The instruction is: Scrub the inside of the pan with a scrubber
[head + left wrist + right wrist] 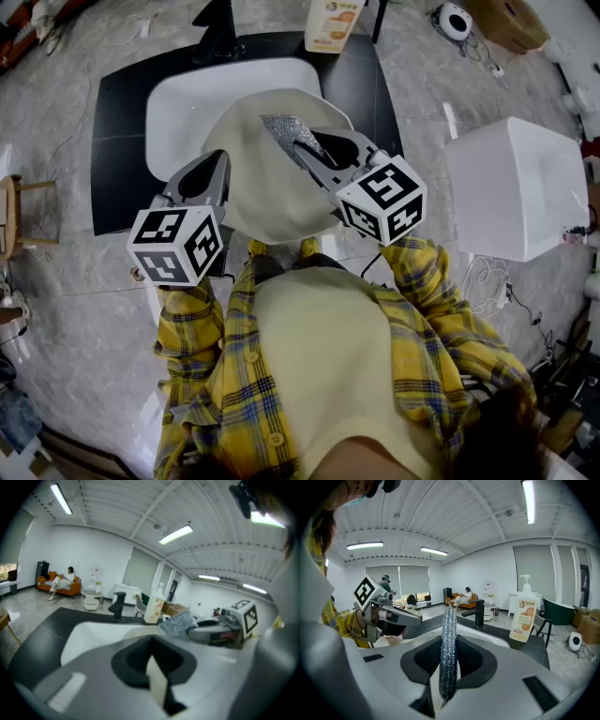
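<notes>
Head view steeply down over sink (183, 108), gripper views close, both facing faucet (480, 612)

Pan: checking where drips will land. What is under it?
The white sink, set in a black counter. Only the sink's left and far parts show. The pan covers the rest, so the drain cannot be seen.

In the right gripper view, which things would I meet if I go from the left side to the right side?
left gripper → scrubber → faucet → soap bottle → green chair → round white device
</notes>
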### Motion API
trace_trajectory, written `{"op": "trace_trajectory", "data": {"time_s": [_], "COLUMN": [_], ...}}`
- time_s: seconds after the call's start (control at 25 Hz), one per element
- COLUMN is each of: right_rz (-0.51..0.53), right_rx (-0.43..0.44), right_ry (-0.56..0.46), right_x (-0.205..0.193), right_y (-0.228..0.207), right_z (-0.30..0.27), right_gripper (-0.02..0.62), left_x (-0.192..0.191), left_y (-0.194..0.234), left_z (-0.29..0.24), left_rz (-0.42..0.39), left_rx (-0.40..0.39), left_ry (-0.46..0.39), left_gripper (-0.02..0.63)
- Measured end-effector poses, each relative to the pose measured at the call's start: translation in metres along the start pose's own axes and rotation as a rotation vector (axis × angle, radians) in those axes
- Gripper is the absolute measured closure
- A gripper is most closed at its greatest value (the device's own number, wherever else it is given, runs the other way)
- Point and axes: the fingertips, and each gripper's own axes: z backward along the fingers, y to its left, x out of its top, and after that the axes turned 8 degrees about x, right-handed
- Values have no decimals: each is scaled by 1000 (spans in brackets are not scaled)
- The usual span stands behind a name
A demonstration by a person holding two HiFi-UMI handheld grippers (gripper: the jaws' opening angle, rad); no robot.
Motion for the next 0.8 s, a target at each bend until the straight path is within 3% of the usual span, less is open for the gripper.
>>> {"op": "trace_trajectory", "data": {"time_s": [0.4,0.8], "right_rz": [-94,-112], "right_rx": [-10,-37], "right_ry": [-37,-29], "right_x": [-1,-7], "right_y": [-1,-5], "right_z": [8,13], "right_gripper": [514,514], "left_x": [-4,-1], "left_y": [-6,-15], "left_z": [1,-2], "left_rz": [14,43], "left_rx": [-25,-80], "left_ry": [-2,-8], "left_gripper": [598,598]}}
